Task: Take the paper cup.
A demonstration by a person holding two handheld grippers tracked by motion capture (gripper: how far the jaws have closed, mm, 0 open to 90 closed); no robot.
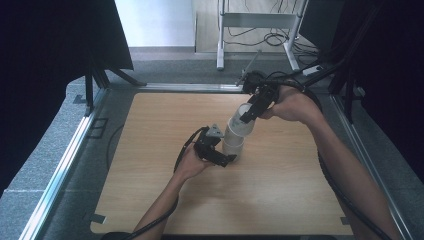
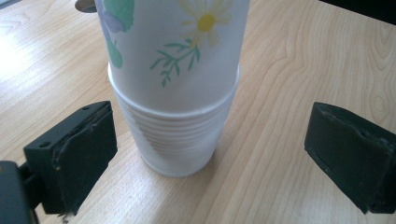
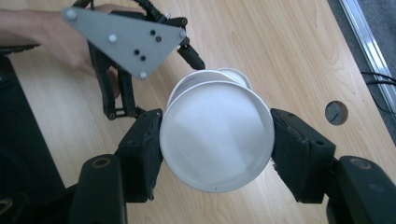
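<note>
Paper cup (image 3: 215, 140) w/ floral print is clamped at its rim by right gripper (image 3: 215, 149), its base nested in the white cup stack (image 2: 175, 135) on the wooden table (image 1: 165, 120). Stack axis is upright, so a straight-up pull is called for. Left gripper (image 2: 210, 158) is released, jaws wide either side of stack base, not touching.

A high camera looks down the table (image 1: 280, 200); two claw cameras sit close, sharing the cup stack (image 2: 175, 135).
</note>
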